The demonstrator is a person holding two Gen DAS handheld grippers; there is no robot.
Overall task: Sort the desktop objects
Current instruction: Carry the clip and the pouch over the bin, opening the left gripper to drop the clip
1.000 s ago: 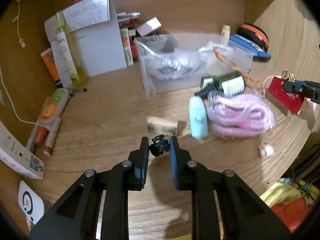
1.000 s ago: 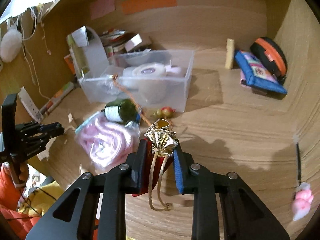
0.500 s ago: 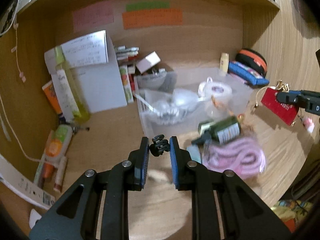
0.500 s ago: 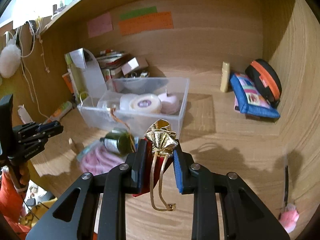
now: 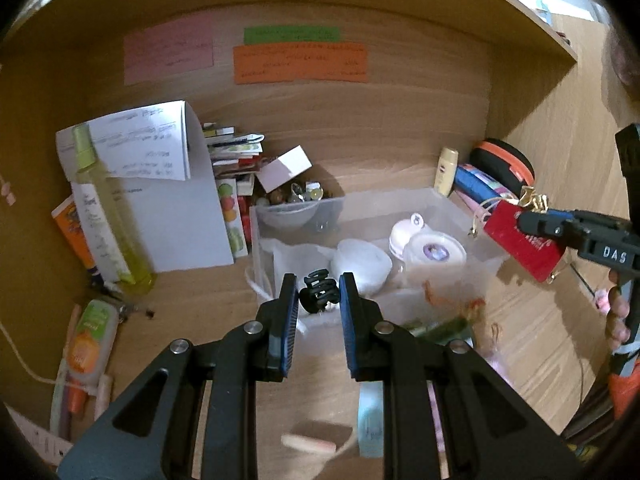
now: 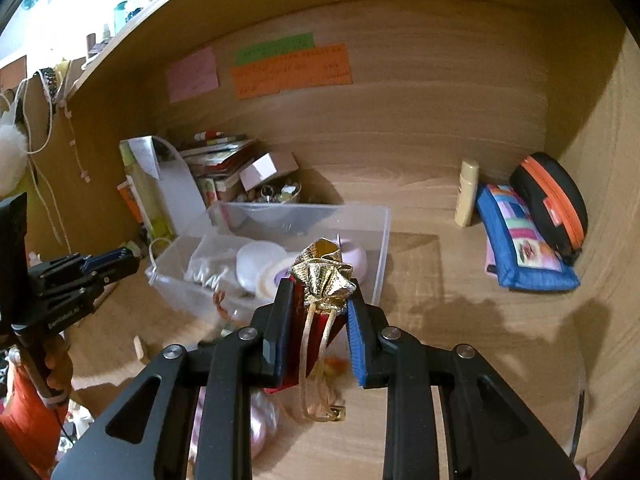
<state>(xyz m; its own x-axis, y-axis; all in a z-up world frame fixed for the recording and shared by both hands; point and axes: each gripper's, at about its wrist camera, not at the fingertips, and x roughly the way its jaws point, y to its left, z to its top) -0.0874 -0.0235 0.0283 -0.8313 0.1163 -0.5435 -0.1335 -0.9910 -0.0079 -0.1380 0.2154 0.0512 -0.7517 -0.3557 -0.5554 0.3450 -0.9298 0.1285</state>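
Observation:
My left gripper (image 5: 319,295) is shut on a small black hair claw clip (image 5: 317,297), held in the air over the front of a clear plastic bin (image 5: 472,208). My right gripper (image 6: 319,294) is shut on a red pouch with a gold top (image 6: 322,276) and hanging gold cord, held above the desk just in front of the bin (image 6: 380,240). The pouch (image 5: 524,240) and right gripper also show at the right of the left wrist view. The bin holds white and pink round containers (image 5: 434,246).
A white box (image 5: 168,216), a yellow-green bottle (image 5: 108,216) and tubes (image 5: 88,348) stand at the left. A blue pouch (image 6: 524,248), a black-orange case (image 6: 552,200) and a cream tube (image 6: 466,194) sit at the back right. A green bottle, pink cord and light blue tube (image 5: 370,420) lie below the left gripper.
Both grippers have risen and moved forward toward the bin, each still holding its item. The claw clip now hangs over the bin's front; the desk objects have dropped low in view.

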